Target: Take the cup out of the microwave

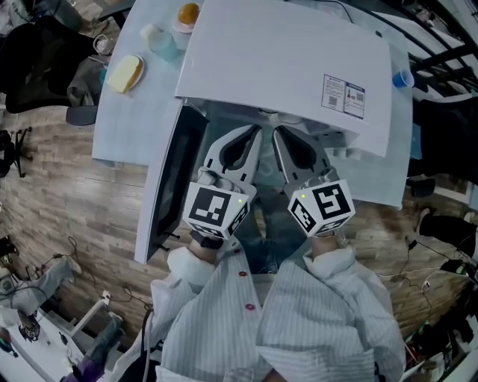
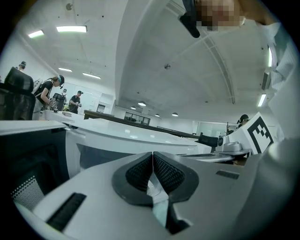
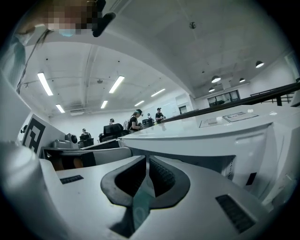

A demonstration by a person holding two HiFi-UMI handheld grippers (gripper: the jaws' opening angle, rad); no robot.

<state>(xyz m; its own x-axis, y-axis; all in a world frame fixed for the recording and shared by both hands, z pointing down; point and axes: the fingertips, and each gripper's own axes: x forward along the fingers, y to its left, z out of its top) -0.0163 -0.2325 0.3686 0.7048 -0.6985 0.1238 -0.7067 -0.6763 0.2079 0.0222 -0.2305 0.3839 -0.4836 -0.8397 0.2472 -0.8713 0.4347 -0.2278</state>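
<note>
A white microwave (image 1: pixel 284 60) stands on a white table, its door (image 1: pixel 168 186) swung open to the left. The cup is hidden in every view. Both grippers hover side by side in front of the microwave's opening, pointing into it. The left gripper (image 1: pixel 256 133) is shut, its ribbed pads (image 2: pixel 140 169) meeting at the tips with nothing between them. The right gripper (image 1: pixel 276 133) is also shut and empty, its pads (image 3: pixel 161 176) pressed together. In the left gripper view the microwave's top edge (image 2: pixel 140 137) fills the middle. In the right gripper view the microwave's body (image 3: pixel 225 136) lies to the right.
On the table (image 1: pixel 149 112) left of the microwave lie a yellow block (image 1: pixel 125 72), a clear cup (image 1: pixel 160 41) and an orange-capped container (image 1: pixel 187 15). A blue cup (image 1: pixel 402 77) sits at the right. A dark chair (image 1: pixel 37 67) stands left on the wooden floor. People work far back.
</note>
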